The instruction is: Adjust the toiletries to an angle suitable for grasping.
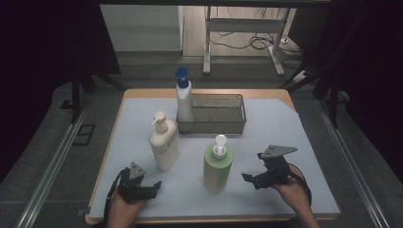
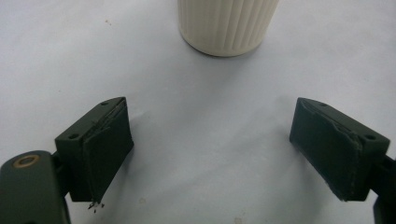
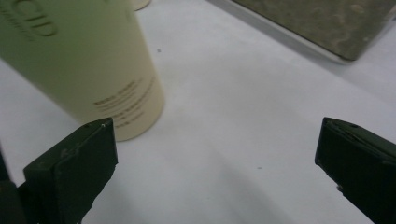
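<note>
I am at the very start of the work: both grippers rest low at the bottom of the high view and nothing is held yet. My left gripper (image 1: 151, 186) sits in the lower left part of the frame, and its jaws are spread wide with only bare white cover between them. Just above it in the frame stands the cream pump bottle (image 1: 164, 144), upright; in the left gripper view its ribbed base (image 2: 227, 25) is at the top centre, a little ahead of the jaws and not touching them.

My right gripper (image 1: 251, 180) is at the lower right, jaws also spread and empty. The green pump bottle (image 1: 217, 165) stands upright in the lower middle of the frame, just to the left of this gripper. In the right gripper view its body (image 3: 79, 65) fills the upper left, close to the left jaw but outside the gap.

Behind, in the centre of the high view, is the grey tray (image 1: 237, 124), with the blue-capped spray bottle (image 1: 184, 100) standing at its left end.

I judge the step is the approach to the bottles. Next, I think, each gripper must move forward so the bottle comes between the jaws, then close around the body above the base, keeping it upright.
</note>
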`<state>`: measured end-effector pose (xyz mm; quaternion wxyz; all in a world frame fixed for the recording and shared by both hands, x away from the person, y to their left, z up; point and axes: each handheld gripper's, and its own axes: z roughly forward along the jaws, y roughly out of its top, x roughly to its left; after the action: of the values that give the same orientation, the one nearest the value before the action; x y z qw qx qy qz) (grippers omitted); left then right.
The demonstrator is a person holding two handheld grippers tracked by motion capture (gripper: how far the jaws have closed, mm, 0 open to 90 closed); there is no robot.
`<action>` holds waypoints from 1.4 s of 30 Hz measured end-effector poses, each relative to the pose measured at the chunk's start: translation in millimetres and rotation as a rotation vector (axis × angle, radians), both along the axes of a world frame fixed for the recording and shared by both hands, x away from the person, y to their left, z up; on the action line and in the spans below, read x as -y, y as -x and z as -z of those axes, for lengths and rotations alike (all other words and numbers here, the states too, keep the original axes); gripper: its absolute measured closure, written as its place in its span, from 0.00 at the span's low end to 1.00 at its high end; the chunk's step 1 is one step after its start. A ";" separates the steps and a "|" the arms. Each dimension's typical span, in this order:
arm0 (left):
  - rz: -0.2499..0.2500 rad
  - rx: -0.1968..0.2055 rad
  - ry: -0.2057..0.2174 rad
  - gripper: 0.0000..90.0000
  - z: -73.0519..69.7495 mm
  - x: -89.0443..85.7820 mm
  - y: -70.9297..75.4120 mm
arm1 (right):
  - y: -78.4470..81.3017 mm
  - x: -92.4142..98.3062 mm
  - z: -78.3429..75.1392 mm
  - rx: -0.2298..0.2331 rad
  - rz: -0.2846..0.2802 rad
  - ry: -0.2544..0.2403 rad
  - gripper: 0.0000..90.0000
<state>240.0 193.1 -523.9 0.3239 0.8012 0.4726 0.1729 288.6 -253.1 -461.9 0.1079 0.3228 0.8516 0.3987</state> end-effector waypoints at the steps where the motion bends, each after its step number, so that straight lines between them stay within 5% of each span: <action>1: 0.000 0.000 -0.001 0.14 0.0 0.0 0.0 | 0.0 0.0 0.0 0.000 0.000 0.000 0.00; 28: 0.000 -0.001 0.000 0.14 -0.1 0.0 0.0 | 12.7 -52.7 -29.7 0.015 -0.189 -0.054 0.00; 42: 0.000 -0.001 0.000 0.14 -0.1 0.0 0.0 | 10.5 -78.5 -34.0 0.011 -0.192 -0.033 0.00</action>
<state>240.0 193.1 -523.8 0.3237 0.8013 0.4727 0.1724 278.1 -174.6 -427.9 0.0685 0.2391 0.8713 0.4231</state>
